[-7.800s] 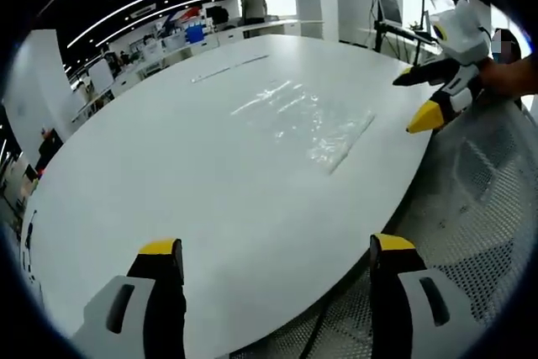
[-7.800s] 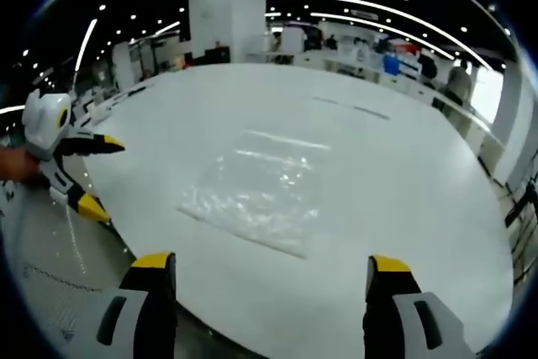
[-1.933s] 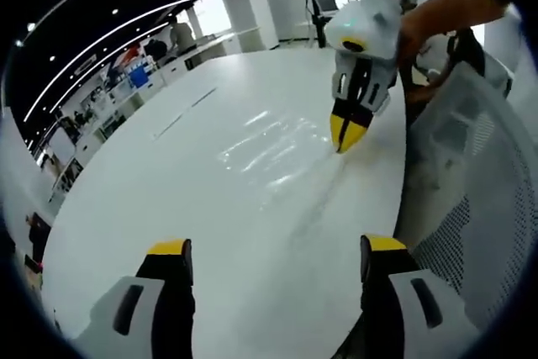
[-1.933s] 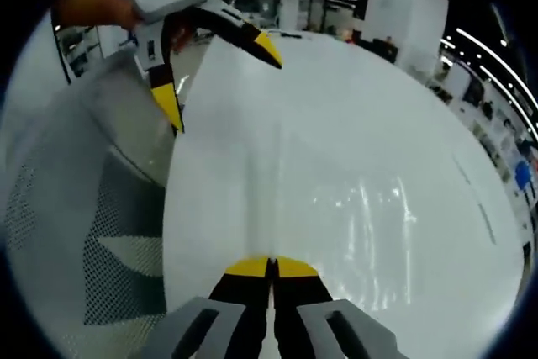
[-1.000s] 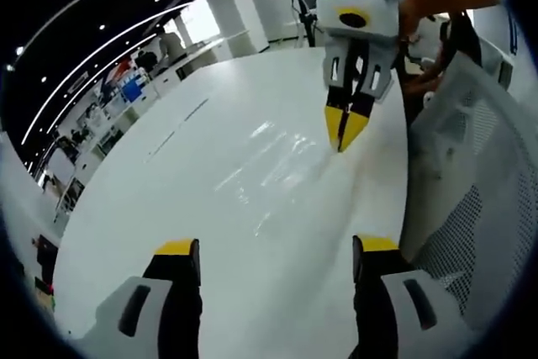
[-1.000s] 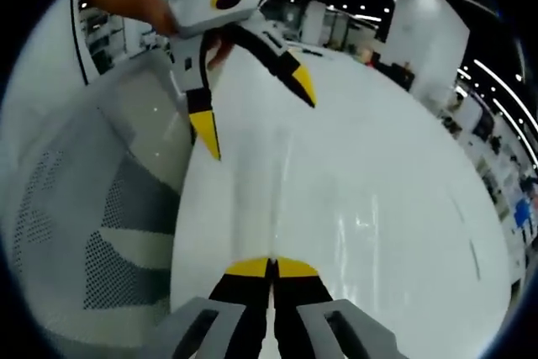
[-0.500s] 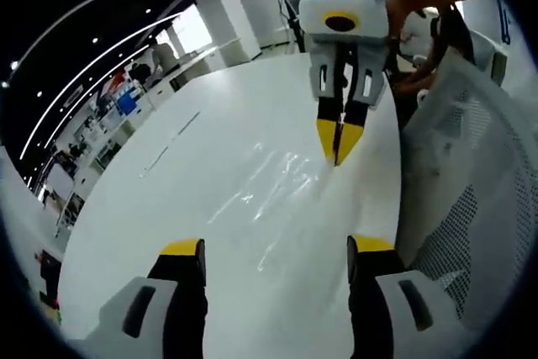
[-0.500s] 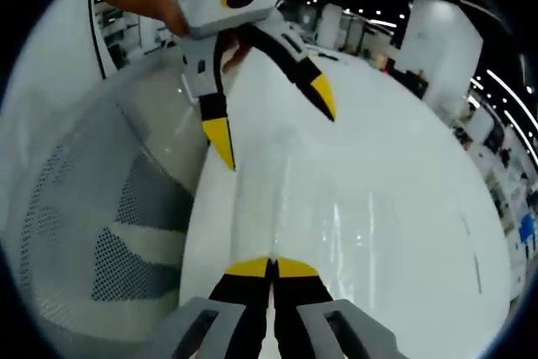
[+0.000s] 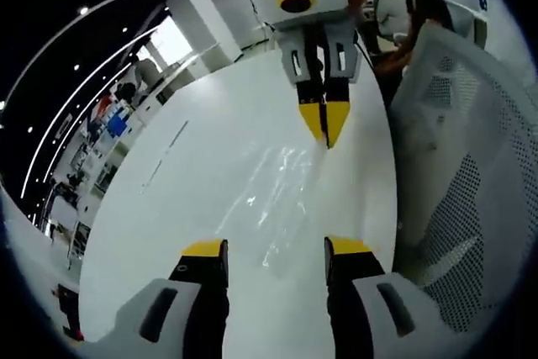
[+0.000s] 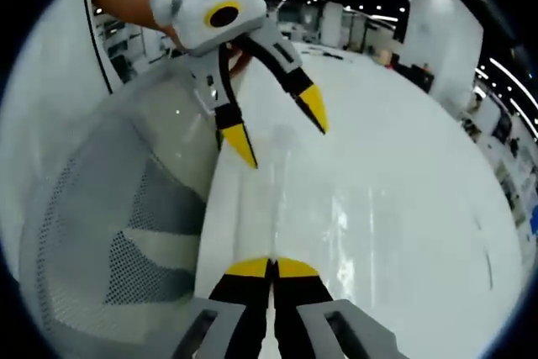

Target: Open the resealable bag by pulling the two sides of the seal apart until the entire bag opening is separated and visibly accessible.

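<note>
The white surface (image 9: 193, 182) takes most of both views; it carries the task's thing near its edge, beside a white mesh chair (image 9: 471, 208) that stands at the right of the left gripper view and at the lower left of the right gripper view.

The clear resealable bag (image 9: 282, 195) lies flat on the surface in the middle of the left gripper view, seen mostly as shiny streaks. In the right gripper view the same streaks show in the centre right. I see nothing inside the bag, and its opening looks not yet separated, though the seal itself is too faint to make out.

The right tongs (image 9: 325, 126), in the upper centre of the left gripper view, have their 2 yellow tips pressed together at one edge of the bag. They seem to pinch 1 side of the film, probably to hold it for the pull, but the film between the tips is too thin to confirm.

The left tongs (image 10: 277, 128), in the upper left of the right gripper view, stand apart and hold nothing. I judge they are placed so to take the opposite side of the seal.
</note>
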Motion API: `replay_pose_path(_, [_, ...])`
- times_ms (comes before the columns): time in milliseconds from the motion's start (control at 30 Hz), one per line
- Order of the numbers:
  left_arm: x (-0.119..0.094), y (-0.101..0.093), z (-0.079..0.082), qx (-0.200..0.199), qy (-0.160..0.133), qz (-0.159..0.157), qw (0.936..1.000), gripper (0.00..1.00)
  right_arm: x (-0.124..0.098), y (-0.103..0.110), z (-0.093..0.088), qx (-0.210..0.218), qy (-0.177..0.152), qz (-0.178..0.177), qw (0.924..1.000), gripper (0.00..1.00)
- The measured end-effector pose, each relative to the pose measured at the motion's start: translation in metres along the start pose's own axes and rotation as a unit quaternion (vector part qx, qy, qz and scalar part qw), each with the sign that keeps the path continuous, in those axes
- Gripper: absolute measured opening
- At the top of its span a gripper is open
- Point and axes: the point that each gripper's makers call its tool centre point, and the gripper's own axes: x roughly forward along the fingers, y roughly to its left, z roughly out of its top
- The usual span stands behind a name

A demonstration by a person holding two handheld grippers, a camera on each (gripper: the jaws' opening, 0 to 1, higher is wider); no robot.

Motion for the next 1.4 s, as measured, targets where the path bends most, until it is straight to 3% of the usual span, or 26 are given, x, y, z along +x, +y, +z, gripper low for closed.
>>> replay_pose_path(167, [0.001, 0.003, 0.003, 0.028, -0.002, -0.005, 0.9996, 0.34, -0.002, -0.001, 0.002, 0.007, 0.001, 0.007, 0.9999, 0.0])
replay_pose_path(333, [0.003, -0.009, 0.0, 0.041, 0.007, -0.045, 0.9981, 0.12, -0.004, 0.0, 0.001, 0.015, 0.004, 0.016, 0.9998, 0.0])
replay_pose_path(433, [0.004, -0.013, 0.003, 0.06, -0.004, -0.046, 0.9971, 0.11, -0.006, 0.0, -0.002, 0.02, 0.006, 0.019, 0.9996, 0.0])
replay_pose_path(800, [0.005, -0.021, 0.006, 0.096, -0.002, -0.058, 0.9937, 0.09, -0.006, 0.005, -0.008, 0.065, 0.014, 0.037, 0.9971, 0.0])
replay_pose_path(1000, [0.003, -0.016, 0.01, 0.125, -0.018, -0.036, 0.9913, 0.12, -0.004, 0.009, -0.007, 0.085, 0.014, 0.054, 0.9949, 0.0])
replay_pose_path(1100, [0.002, -0.018, 0.009, 0.136, -0.015, -0.04, 0.9898, 0.09, -0.002, 0.009, -0.007, 0.091, 0.014, 0.059, 0.994, 0.0])
replay_pose_path(1300, [0.004, -0.025, 0.004, 0.127, -0.006, -0.06, 0.99, 0.06, 0.0, 0.011, -0.009, 0.098, 0.02, 0.062, 0.9931, 0.0])
replay_pose_path(1400, [0.004, -0.029, 0.004, 0.097, -0.001, -0.078, 0.9922, 0.05, 0.002, 0.01, -0.011, 0.092, 0.022, 0.054, 0.994, 0.0])
